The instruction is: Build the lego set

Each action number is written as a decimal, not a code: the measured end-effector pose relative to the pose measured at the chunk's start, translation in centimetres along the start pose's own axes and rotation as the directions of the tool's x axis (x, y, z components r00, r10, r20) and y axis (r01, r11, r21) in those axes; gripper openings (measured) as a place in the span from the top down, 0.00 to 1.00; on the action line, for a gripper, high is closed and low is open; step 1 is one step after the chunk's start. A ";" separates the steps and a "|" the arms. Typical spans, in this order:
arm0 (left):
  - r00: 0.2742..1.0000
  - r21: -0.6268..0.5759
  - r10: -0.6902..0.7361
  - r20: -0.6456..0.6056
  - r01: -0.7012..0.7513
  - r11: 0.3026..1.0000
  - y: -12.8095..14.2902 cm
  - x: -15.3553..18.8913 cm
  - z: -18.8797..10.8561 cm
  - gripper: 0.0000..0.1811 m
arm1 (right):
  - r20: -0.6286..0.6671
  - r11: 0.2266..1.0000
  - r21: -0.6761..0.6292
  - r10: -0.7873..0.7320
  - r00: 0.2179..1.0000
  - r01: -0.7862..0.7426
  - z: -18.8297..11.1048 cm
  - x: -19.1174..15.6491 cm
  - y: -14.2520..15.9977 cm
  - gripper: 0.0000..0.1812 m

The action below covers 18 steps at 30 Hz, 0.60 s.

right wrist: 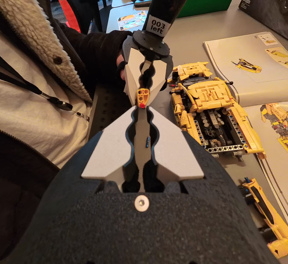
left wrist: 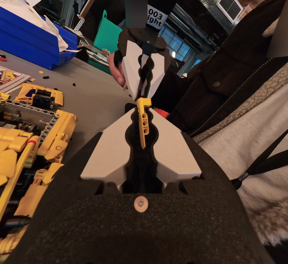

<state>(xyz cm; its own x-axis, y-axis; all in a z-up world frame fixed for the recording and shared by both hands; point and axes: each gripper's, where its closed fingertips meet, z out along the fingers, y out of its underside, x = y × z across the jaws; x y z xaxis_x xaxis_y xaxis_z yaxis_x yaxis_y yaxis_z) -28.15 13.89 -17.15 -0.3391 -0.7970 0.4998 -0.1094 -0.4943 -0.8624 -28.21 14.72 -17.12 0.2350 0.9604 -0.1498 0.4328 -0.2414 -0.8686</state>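
My left gripper (left wrist: 142, 109) is shut on a yellow L-shaped holed beam (left wrist: 144, 121) and holds it upright above the table. My right gripper (left wrist: 141, 98) faces it tip to tip, shut on a small red pin (left wrist: 141, 97) that touches the beam's short end. In the right wrist view the right gripper (right wrist: 141, 108) holds the red pin (right wrist: 141, 105) against the end hole of the yellow beam (right wrist: 142, 96), which sits in the left gripper (right wrist: 142, 101). The partly built yellow car (right wrist: 215, 113) lies on the table to the right; it also shows in the left wrist view (left wrist: 39, 131).
An open instruction booklet (right wrist: 249, 69) lies beyond the car. A yellow side-panel assembly (right wrist: 265, 217) lies at the near right. A small blue pin (right wrist: 147, 142) lies on the table under my right fingers. A blue bin (left wrist: 31, 38) holds papers. The person's jacket (left wrist: 233, 116) is close by. Both grippers' tips are close together, under 4 cm apart.
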 end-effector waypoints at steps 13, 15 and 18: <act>1.000 -0.003 0.018 -0.009 -0.018 1.000 0.2 0.3 0.2 0.95 | 0.060 0.996 0.066 0.054 0.997 -0.058 0.1 -0.4 -0.3 0.98; 1.000 0.004 0.012 -0.007 -0.012 1.000 0.1 0.2 0.1 0.95 | 0.059 0.994 0.082 0.068 0.996 -0.073 0.4 -0.4 -0.2 0.97; 1.000 0.017 0.007 -0.012 -0.007 1.000 0.0 0.2 0.0 0.95 | 0.072 0.986 0.130 0.092 0.993 -0.101 0.4 -0.4 -0.4 0.98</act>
<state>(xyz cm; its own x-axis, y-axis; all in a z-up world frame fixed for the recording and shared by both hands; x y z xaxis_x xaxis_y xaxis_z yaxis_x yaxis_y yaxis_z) -28.25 13.74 -17.03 -0.3511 -0.7961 0.4930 -0.0911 -0.4949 -0.8641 -28.84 14.46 -16.94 0.2105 0.9416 -0.2628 0.2897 -0.3168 -0.9032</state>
